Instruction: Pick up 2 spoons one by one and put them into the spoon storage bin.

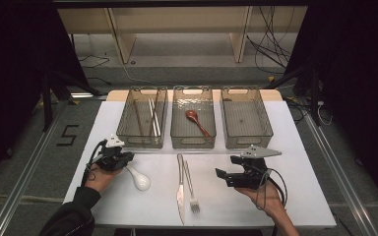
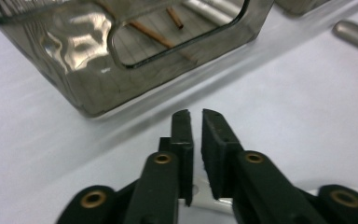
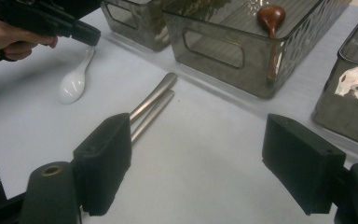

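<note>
Clamped on the white spoon's handle, my left claw [image 1: 123, 161] has its jaws drawn nearly together, and in the left gripper view a sliver of white shows low between the pads [image 2: 182, 140]. The spoon [image 1: 139, 179] lies on the table [image 1: 300, 196], its bowl trailing out behind and to the side of that claw, its handle tip under my fingertips. I judge this to be the grasp step of sorting cutlery into bins: the grip looks made, the lift not yet begun.

Next I need a straight lift without letting the handle twist, then a carry forward to the middle bin [image 1: 193, 118], where the brown spoon [image 1: 197, 121] already lies; the nearest bin [image 1: 141, 117], right ahead of this claw, holds chopsticks [image 1: 153, 117].

My right claw [image 3: 214, 172] hangs idle with its jaws wide apart and nothing between them; the knife [image 1: 180, 189] and fork [image 1: 191, 189] lie side by side just off to its left.

The spoon looks glazed and smooth, ceramic-like, with a rounded bowl, so it could slip. The bins are smoky translucent plastic with cut-out handles; the knife and fork are brushed metal; my pads are black and ridged.
</note>
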{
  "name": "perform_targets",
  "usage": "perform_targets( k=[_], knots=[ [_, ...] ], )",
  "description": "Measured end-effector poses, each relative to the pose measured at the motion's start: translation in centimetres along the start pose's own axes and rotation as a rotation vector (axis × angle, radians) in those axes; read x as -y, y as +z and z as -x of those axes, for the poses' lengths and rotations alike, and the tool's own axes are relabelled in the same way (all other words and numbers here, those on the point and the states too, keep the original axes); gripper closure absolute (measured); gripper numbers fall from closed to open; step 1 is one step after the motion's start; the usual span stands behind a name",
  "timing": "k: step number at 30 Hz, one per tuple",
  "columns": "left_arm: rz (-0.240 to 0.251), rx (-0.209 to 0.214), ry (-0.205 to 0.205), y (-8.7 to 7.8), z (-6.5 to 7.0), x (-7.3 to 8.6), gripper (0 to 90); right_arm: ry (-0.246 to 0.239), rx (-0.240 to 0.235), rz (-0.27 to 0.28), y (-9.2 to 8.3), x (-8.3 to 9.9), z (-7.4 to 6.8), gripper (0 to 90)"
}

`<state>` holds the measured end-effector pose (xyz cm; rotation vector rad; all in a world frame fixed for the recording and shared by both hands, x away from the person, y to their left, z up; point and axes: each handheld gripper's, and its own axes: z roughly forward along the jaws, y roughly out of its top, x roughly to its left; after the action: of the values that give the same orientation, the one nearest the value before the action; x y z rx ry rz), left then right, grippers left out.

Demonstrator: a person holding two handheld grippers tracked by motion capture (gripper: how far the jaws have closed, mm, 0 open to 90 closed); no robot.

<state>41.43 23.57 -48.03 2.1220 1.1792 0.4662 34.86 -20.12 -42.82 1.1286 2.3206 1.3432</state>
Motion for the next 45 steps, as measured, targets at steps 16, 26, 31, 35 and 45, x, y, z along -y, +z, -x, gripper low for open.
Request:
perform_targets(
  k=[16, 26, 31, 35, 45],
  knots=[
    [-0.088, 0.026, 0.004, 0.2, -0.1, 0.6, 89.1, -0.006, -0.002, -0.012, 0.0, 0.0, 0.0, 25.3],
    [-0.193, 0.000, 0.017, -1.8, 0.9, 1.6, 89.1, -0.006, -0.004, -0.015, -0.1, 0.0, 0.0, 25.4],
    [-0.229, 0.004, 0.038, -2.7, 1.9, 2.2, 89.1, -0.012, -0.001, -0.018, -0.1, 0.0, 0.0, 25.3],
    [-0.253, 0.008, 0.042, -3.4, 2.3, 2.6, 89.1, -0.012, 0.000, -0.019, -0.1, 0.0, 0.0, 25.4],
    [-0.338, 0.065, 0.044, -4.5, 2.9, 3.2, 89.1, -0.014, 0.002, -0.029, 0.0, 0.0, 0.0, 25.4]
  ],
)
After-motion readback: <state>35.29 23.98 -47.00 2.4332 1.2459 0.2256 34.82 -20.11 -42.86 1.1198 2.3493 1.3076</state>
